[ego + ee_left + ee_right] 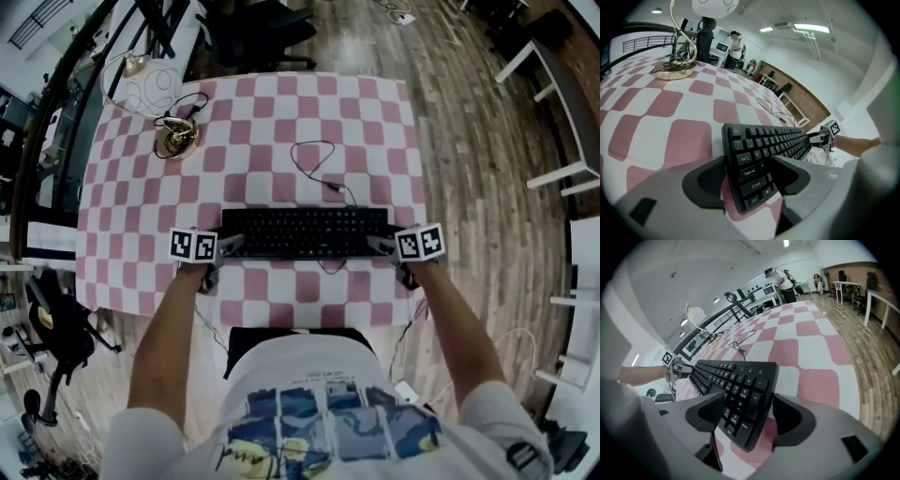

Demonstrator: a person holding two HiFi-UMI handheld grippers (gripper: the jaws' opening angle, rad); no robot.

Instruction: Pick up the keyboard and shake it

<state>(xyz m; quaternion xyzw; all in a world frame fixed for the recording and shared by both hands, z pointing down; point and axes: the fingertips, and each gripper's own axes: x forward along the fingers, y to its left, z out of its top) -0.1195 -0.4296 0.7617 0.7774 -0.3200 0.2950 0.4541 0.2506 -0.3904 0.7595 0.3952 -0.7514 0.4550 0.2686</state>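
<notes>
Now, keyboard (305, 232) on table (281, 112), left gripper (234, 243), right gripper (379, 244) parted round ends

The head view looks steeply down from above the person onto the checked table (141, 197). The keyboard (305, 232) lies across mid-frame, with floor around all the edges. The left gripper view sits low and very close at the keyboard's left end. It faces along the keys toward the right gripper (813, 137), which shows small at middle right. The right gripper view sits just as close at the opposite end, facing back at the left gripper (686, 367), small at middle left. All three views share the keyboard, its cable (314, 155) and the checked cloth.
</notes>
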